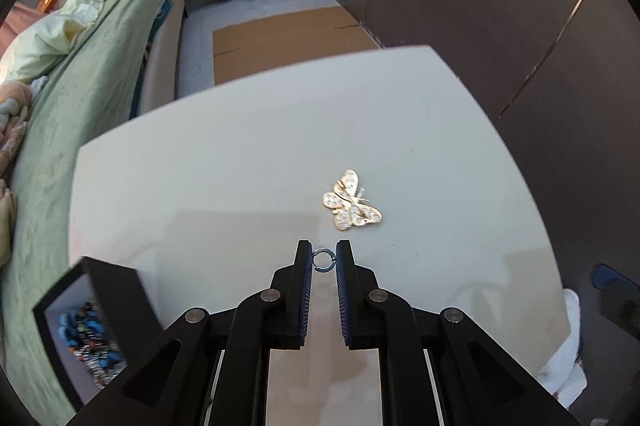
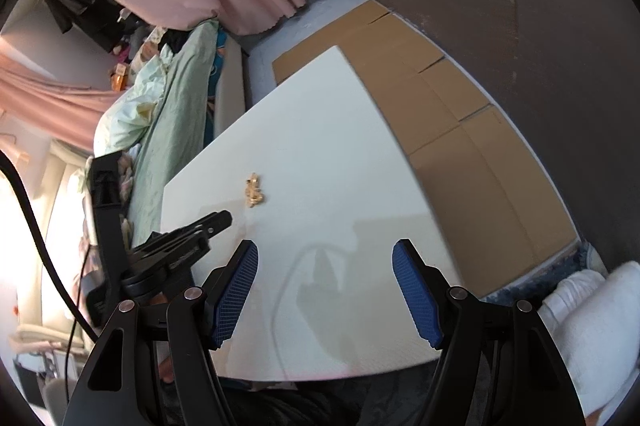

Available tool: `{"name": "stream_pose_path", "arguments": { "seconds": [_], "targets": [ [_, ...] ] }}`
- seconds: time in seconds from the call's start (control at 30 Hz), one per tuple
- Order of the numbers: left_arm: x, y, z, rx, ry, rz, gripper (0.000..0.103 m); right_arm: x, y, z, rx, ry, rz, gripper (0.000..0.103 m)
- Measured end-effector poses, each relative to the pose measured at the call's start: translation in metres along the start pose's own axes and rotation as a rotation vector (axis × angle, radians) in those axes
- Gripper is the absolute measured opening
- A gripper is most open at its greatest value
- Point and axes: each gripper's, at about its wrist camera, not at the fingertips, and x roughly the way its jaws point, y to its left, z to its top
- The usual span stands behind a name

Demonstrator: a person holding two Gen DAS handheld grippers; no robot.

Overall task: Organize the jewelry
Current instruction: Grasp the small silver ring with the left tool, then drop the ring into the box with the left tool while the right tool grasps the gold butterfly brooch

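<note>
Silver metal, a small ring (image 1: 323,260), is pinched between the pads of the left gripper (image 1: 323,262), whose jaws are drawn nearly together on its two sides. The ring is gripped across its width, at the very tips of the fingers, probably because so thin a piece can only be lifted off a flat top edge-on. It is held just short of the gold butterfly brooch (image 1: 352,201), which is taken here as the landmark, on the side towards the camera. Whether the ring is touching the white table (image 1: 240,153) or raised slightly above it cannot be told.

The brooch is laid flat on the table, wings spread, untouched, and is judged to be waiting its turn. Well to the left of the brooch and nearer the camera, a black box (image 1: 116,290) is seen at the table's edge, its open compartment filled with blue and mixed beads (image 1: 90,338); it is presumably the place where the pieces are to be gathered, and the ring is likely meant for it.

The right gripper (image 2: 325,258) is kept wide open with nothing between its blue pads, on the near side of the brooch (image 2: 254,190), apparently held in reserve.
</note>
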Motion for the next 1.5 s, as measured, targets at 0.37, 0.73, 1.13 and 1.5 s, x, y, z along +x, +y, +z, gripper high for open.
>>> {"name": "stream_pose_path", "arguments": {
  "seconds": [0.37, 0.73, 1.13, 1.5],
  "targets": [
    [-0.049, 0.054, -0.003, -0.106, -0.065, -0.004, 0.013, 0.040, 0.046, 0.019, -0.125, 0.051, 0.019, 0.070],
    [-0.080, 0.106, -0.029, -0.189, -0.090, -0.006, 0.013, 0.096, 0.087, 0.030, -0.230, 0.129, -0.024, 0.057],
    [-0.097, 0.156, -0.060, -0.271, -0.098, 0.025, 0.013, 0.141, 0.109, 0.037, -0.305, 0.166, -0.115, 0.037],
    [-0.095, 0.172, -0.068, -0.311, -0.093, 0.015, 0.013, 0.143, 0.111, 0.036, -0.313, 0.182, -0.150, 0.014]
  ]
}}
